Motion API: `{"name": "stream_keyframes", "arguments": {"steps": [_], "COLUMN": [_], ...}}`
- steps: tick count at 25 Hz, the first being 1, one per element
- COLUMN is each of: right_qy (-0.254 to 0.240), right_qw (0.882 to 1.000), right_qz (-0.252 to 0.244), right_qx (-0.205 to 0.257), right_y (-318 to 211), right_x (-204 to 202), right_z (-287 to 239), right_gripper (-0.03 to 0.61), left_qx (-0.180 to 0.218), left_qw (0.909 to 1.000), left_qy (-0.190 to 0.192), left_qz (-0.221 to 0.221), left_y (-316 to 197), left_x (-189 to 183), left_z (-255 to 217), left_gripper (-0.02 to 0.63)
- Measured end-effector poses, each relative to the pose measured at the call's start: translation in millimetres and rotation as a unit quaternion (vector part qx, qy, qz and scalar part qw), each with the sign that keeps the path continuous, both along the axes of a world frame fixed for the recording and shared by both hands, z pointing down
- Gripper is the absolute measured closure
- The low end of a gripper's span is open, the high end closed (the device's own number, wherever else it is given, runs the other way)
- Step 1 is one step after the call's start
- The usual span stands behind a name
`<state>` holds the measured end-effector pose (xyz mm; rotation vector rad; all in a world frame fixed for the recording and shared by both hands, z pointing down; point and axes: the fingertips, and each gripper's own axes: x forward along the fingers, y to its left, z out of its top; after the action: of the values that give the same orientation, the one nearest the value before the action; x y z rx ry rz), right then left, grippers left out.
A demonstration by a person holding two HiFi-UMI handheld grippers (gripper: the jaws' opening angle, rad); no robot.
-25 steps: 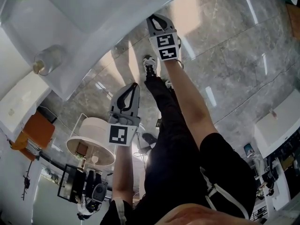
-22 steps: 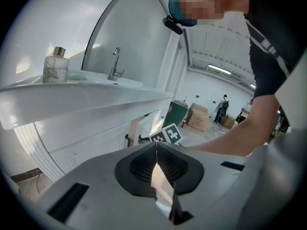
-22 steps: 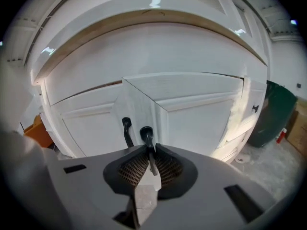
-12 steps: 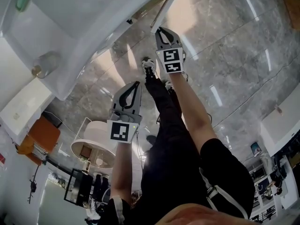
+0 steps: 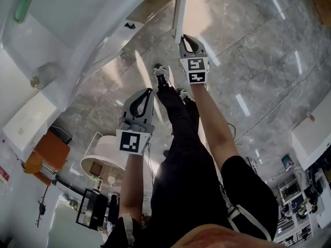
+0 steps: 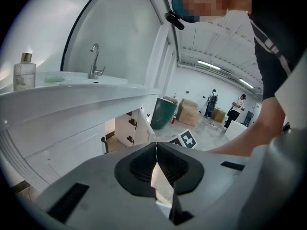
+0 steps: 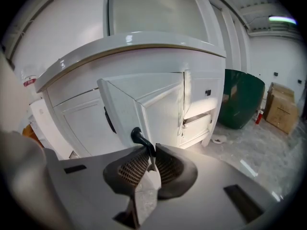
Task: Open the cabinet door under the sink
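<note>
The white cabinet door point(image 7: 158, 110) under the sink counter point(image 7: 129, 44) stands swung partly out, and its edge point(image 5: 179, 9) shows in the head view. My right gripper point(image 7: 151, 156) is shut on the door's black handle point(image 7: 138, 137); it point(image 5: 189, 41) sits just below the door edge. A neighbouring door with its own black handle point(image 7: 109, 119) stays closed. My left gripper point(image 5: 142, 101) hangs lower and to the left, away from the cabinet, its jaws point(image 6: 156, 150) shut on nothing. From the left gripper view the open door point(image 6: 139, 127) appears beside the right gripper's marker cube point(image 6: 185, 139).
A faucet point(image 6: 96, 61) and a soap bottle point(image 6: 24, 73) stand on the counter. A green bin point(image 7: 240, 102) and cardboard boxes point(image 7: 283, 107) sit right of the cabinet. The person's legs point(image 5: 178, 118) stand before it. A round white stool point(image 5: 106, 156) is at the left.
The cabinet door has swung outward from nearly closed. My right gripper moved with the handle, away from the cabinet. The left gripper barely moved.
</note>
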<state>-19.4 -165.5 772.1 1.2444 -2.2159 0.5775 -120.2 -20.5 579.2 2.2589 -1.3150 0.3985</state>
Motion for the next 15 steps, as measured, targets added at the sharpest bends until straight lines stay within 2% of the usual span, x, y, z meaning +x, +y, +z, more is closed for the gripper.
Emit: {"name": "stream_keyframes", "arguments": {"steps": [4,9,12,15], "right_qy": [0.011,0.005,0.019,0.023], "right_qw": [1.000,1.000,0.999,0.999], "right_qz": [-0.029,-0.009,-0.032,-0.031], "right_qx": [0.005,0.004,0.009,0.011], "right_y": [-0.7,-5.9,-8.4,-13.1], "right_x": [18.1,54.9,64.8,79.1], "right_z": [2.4,3.2,4.0,4.9], "right_gripper": [0.482,0.486,0.489,0.492], "left_qx": [-0.001,0.013,0.006,0.001], "left_qw": [0.9999,0.9993,0.9991,0.9991], "left_qy": [-0.003,0.015,0.016,0.016], "left_qz": [0.015,0.030,0.038,0.040], "left_y": [-1.2,-3.8,0.5,0.8], "left_x": [16.4,44.6,52.5,54.6], "left_z": [4.8,-2.3,0.7,4.0], "left_gripper": [0.597,0.597,0.597,0.597]}}
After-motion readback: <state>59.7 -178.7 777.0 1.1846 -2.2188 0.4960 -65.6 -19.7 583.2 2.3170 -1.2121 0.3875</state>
